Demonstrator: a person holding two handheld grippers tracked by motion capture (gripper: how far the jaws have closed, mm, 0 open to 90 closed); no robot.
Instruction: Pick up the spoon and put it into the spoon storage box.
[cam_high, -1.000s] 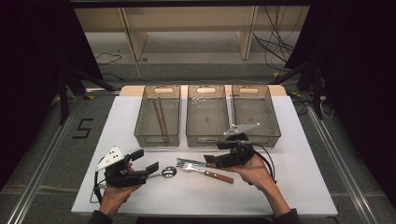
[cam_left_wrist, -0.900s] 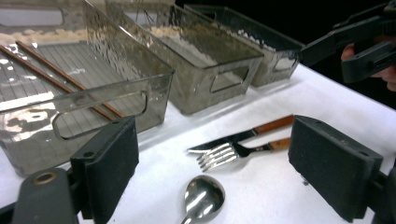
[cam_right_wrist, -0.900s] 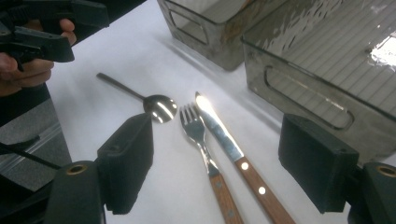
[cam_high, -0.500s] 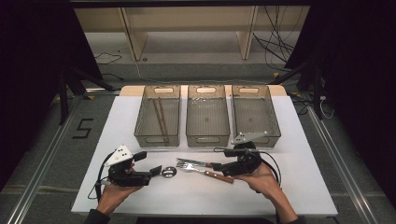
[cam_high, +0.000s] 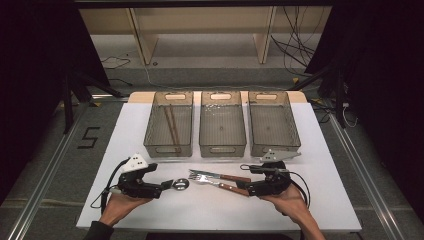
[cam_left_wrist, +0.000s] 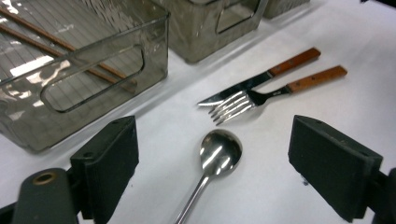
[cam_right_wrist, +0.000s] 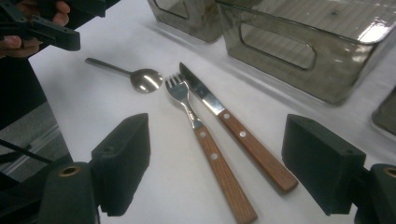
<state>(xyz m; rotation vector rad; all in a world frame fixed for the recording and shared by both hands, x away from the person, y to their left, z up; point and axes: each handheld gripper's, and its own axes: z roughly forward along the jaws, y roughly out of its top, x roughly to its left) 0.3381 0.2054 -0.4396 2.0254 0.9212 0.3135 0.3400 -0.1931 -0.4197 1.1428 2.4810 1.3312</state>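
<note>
Right gripper (cam_high: 248, 190), hand-held low over the near right of the table, jaws released and spread wide, having just been opening; the wooden handles of a fork (cam_right_wrist: 205, 137) and a knife (cam_right_wrist: 233, 124) lie on the table between the jaws in the right gripper view, pads clear of both. Fork and knife lie side by side, touching or nearly so, heads pointing left toward a spoon (cam_high: 178, 184). Left gripper (cam_high: 165, 186), held at the near left, jaws likewise released, with the spoon's bowl (cam_left_wrist: 221, 149) on the table between them, untouched. Surface: a white table (cam_high: 150, 210), matt, with a pale wooden edge showing at its far side. Three smoke-grey clear bins stand in a row across the far half, each with cut-out handles: left bin (cam_high: 152, 142) holding two brown chopsticks (cam_high: 172, 127), middle bin (cam_high: 202, 142), right bin (cam_high: 295, 142). Room: dim, dark drapes to both sides, grey floor, metal rails running along each side of the table, pale wooden furniture legs beyond the table, loose black cables on the floor at far right. Writing: a single figure "5" (cam_high: 89, 137) marked in black on the floor left of the table; nothing else can be read.
</note>
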